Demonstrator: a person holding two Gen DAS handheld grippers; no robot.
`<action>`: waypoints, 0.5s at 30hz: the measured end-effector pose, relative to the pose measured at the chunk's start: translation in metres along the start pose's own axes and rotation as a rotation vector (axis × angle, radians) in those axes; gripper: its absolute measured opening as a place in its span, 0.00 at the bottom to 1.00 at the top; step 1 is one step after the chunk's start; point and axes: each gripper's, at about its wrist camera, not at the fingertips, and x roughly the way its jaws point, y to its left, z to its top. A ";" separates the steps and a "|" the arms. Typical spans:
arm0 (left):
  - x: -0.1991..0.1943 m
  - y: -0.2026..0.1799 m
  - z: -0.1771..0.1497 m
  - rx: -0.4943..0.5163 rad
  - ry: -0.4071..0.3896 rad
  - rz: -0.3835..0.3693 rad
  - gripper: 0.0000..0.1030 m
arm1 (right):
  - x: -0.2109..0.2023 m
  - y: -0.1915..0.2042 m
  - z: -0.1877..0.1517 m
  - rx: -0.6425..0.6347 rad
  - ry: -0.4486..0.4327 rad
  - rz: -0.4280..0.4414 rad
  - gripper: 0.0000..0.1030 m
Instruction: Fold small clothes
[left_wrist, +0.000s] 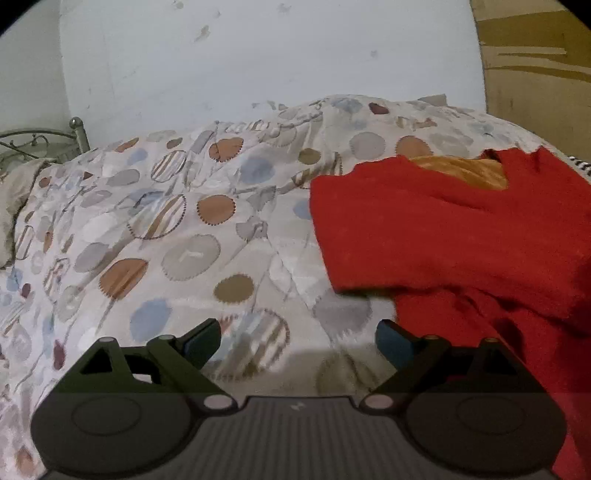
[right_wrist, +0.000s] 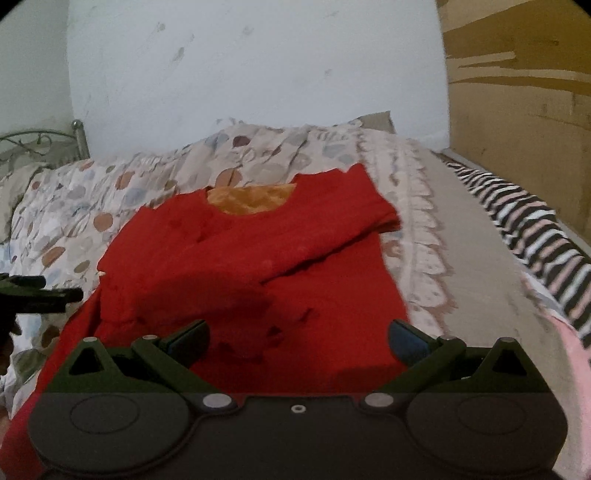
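A small red knitted garment (right_wrist: 255, 266) with an orange-gold lining showing at its neckline lies flat across the middle of the right wrist view and at the right of the left wrist view. Both sleeves are folded inward over its front, neckline farthest away.

The red garment (left_wrist: 454, 236) runs off the right and bottom edges of the left wrist view, and in the right wrist view its near hem is hidden behind the gripper body. Its yellow lining (right_wrist: 251, 199) shows only at the neck opening. The metal bed frame (right_wrist: 40, 142) is cut by the left edge — as is the left gripper (right_wrist: 40, 293), only partly showing. The striped cloth (right_wrist: 539, 236) is blurred.
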 end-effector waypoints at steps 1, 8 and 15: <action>0.006 -0.001 0.001 0.004 -0.009 -0.005 0.91 | 0.007 0.001 0.002 0.009 0.007 0.003 1.00; 0.029 -0.018 0.014 0.012 -0.115 -0.018 0.91 | 0.046 0.005 0.005 0.037 0.048 -0.008 1.00; 0.032 0.000 0.024 -0.094 -0.173 0.103 0.86 | 0.047 -0.004 -0.003 0.070 0.050 -0.001 1.00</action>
